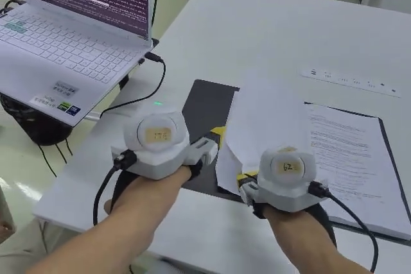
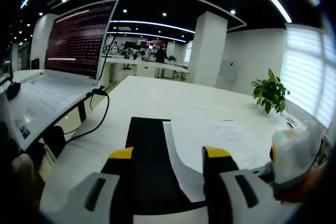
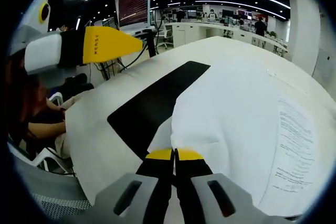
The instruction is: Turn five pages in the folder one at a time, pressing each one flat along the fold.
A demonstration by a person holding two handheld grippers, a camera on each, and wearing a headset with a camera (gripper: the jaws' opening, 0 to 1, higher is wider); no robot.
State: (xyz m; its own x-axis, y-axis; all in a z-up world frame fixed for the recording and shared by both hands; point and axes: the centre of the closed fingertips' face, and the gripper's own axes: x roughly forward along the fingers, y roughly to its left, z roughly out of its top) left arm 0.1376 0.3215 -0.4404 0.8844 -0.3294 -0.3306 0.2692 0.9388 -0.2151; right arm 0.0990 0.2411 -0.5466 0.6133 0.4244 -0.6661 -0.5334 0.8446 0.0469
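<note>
Right gripper [image 1: 246, 176] — label [image 1: 289, 167] "62" — on page [image 1: 263, 126]

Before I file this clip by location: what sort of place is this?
Likely an open-plan office: a long white worktable, an open white laptop with text on its screen, and rows of desks under ceiling light strips.

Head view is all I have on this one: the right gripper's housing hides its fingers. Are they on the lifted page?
Observer: Yes. In the right gripper view, the right gripper is shut on the near edge of the page.
Operator: And the left one?
Observer: The left gripper is open over the black folder cover, holding nothing.
Operator: Anything beyond the folder?
Observer: A potted plant stands toward the far end of the table.
</note>
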